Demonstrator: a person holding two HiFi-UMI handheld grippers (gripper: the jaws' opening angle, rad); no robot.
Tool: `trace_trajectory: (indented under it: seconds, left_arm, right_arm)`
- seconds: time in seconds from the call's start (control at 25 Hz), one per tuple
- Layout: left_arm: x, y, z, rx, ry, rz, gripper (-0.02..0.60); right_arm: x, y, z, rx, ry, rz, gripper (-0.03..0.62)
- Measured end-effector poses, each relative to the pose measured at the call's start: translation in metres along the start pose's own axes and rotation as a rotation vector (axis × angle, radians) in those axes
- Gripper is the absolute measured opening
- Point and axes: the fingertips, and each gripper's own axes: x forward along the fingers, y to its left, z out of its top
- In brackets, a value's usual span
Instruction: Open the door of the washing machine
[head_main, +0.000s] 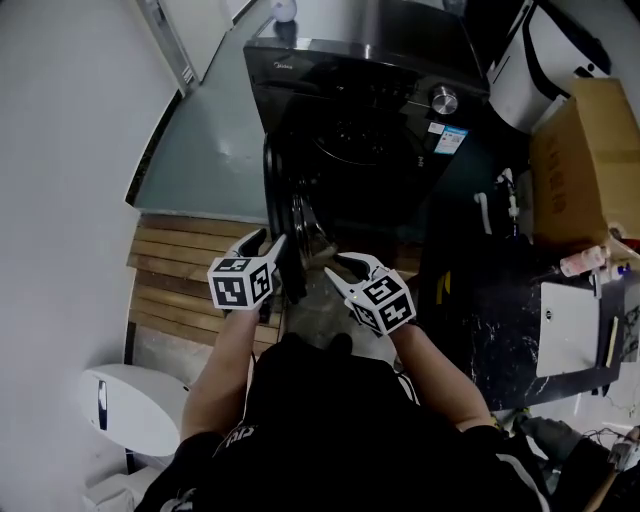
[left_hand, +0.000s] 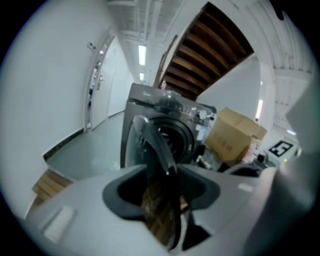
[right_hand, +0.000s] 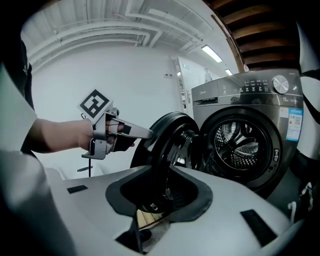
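Note:
A dark front-loading washing machine (head_main: 380, 90) stands at the top of the head view. Its round door (head_main: 297, 215) has swung out toward me and shows edge-on. The steel drum (right_hand: 240, 145) lies exposed in the right gripper view. My right gripper (head_main: 333, 265) is closed on the door's lower rim (right_hand: 167, 150), which runs down between its jaws. Just left of the door, my left gripper (head_main: 270, 240) has its fingers apart. The door's edge (left_hand: 157, 145) passes between them, and one finger (right_hand: 142, 133) reaches the outer rim.
A cardboard box (head_main: 585, 160) and a white appliance (head_main: 545, 60) stand right of the machine. A black counter with a white tray (head_main: 565, 325) is at the right. Wooden planks (head_main: 180, 280) and a white rounded object (head_main: 130, 405) lie at the left, with grey floor (head_main: 205, 140) beyond.

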Motion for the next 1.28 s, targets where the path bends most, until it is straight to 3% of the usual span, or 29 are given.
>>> trace_trajectory:
  seconds: [0.28,0.68,0.92,1.28]
  left_arm:
    - [-0.023,0.035,0.0,0.022,-0.006,0.042,0.13]
    - [-0.052,0.115,0.003,-0.024,-0.025,0.115,0.126]
    - [-0.063,0.163,0.009,-0.049,-0.033,0.167,0.142]
    - [-0.07,0.203,0.019,0.015,-0.063,0.211,0.152]
  right_arm:
    - [0.022,0.0,0.028,0.014,-0.032,-0.002,0.091]
    - [0.06,0.027,0.05,0.001,-0.021,0.011,0.086]
    - [0.062,0.03,0.051,0.008,-0.005,-0.026,0.084]
    - [0.05,0.019,0.051,0.048,-0.011,-0.107,0.078]
